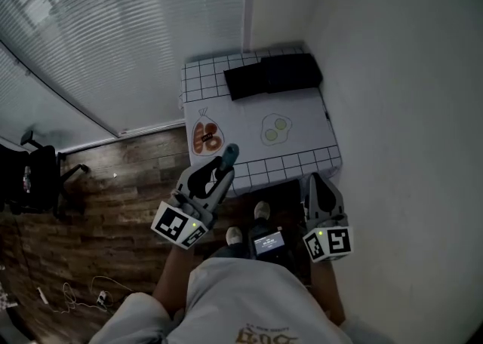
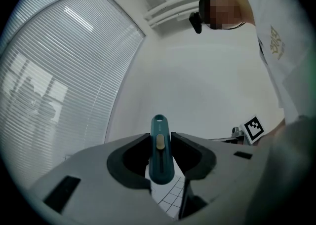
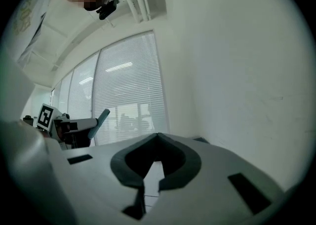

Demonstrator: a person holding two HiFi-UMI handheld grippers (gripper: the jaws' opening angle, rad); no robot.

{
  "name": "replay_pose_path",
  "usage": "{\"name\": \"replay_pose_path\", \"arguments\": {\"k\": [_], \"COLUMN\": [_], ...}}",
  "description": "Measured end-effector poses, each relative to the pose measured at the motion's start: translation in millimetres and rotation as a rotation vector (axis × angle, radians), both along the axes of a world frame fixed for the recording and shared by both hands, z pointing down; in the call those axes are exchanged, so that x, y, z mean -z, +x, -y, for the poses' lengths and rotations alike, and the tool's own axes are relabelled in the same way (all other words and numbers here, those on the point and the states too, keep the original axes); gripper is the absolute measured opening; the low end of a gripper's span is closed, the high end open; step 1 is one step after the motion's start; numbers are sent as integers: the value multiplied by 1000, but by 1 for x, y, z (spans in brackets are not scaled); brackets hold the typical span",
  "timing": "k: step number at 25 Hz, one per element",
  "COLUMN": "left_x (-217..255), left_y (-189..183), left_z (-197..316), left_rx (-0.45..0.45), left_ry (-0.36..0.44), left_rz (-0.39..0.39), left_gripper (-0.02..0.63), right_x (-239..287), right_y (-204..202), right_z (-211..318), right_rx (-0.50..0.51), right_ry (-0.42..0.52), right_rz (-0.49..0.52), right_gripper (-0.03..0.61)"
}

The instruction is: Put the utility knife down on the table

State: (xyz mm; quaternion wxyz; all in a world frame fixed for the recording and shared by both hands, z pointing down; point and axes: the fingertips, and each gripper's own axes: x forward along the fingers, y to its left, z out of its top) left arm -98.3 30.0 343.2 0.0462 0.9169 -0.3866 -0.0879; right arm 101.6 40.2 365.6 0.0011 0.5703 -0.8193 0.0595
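Observation:
A teal utility knife (image 1: pixel 229 158) (image 2: pixel 161 150) sits between the jaws of my left gripper (image 1: pixel 221 165) (image 2: pixel 161 139), which is shut on its body; the knife's rounded end sticks out past the tips. This gripper is held level over the floor, just short of the near edge of the white, grid-edged table (image 1: pixel 302 109). My right gripper (image 1: pixel 317 182) (image 3: pixel 158 136) is at the table's near right corner, shut with nothing in it. From the right gripper view the knife (image 3: pixel 101 120) shows at the left.
A black flat object (image 1: pixel 272 75) lies across the table's far end. Two food drawings (image 1: pixel 206 137) (image 1: pixel 275 129) are printed mid-table. A white wall runs close along the right, window blinds are at the far left, and a dark chair (image 1: pixel 34 176) and cables (image 1: pixel 83 293) are on the wooden floor.

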Motion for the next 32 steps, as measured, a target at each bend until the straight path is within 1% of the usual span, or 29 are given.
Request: {"name": "replay_pose_path", "arguments": {"k": [3,7,12,15,18,21,25,31,32], "left_x": [3,8,16,18,16,13,12,3,1], "left_y": [0,3,17,24,30,34,39,35,35], "left_z": [22,54,91,110,127,138,149,170,174], "left_rx": [18,56,90,104,125,150,159,161,156], "left_ry": [-1,17,35,32,21,10,10,-15,-18], "left_rz": [-2,-10,0,12,19,21,44,58,72], "left_gripper": [137,137,137,137,137,137,137,137,137], "right_x": [-2,-5,-2,0,0,-10,-13,-16,-16], "right_y": [5,9,26,35,46,55,59,53,51], "right_z": [22,57,101,126,148,161,173,194,196], "right_rx": [2,34,68,93,97,105,123,129,130], "right_ry": [-2,-3,-3,2,6,-19,-28,-37,-37], "right_rz": [6,9,13,13,38,52,48,52,55], "right_gripper": [8,8,8,8,8,8,8,8,8]}}
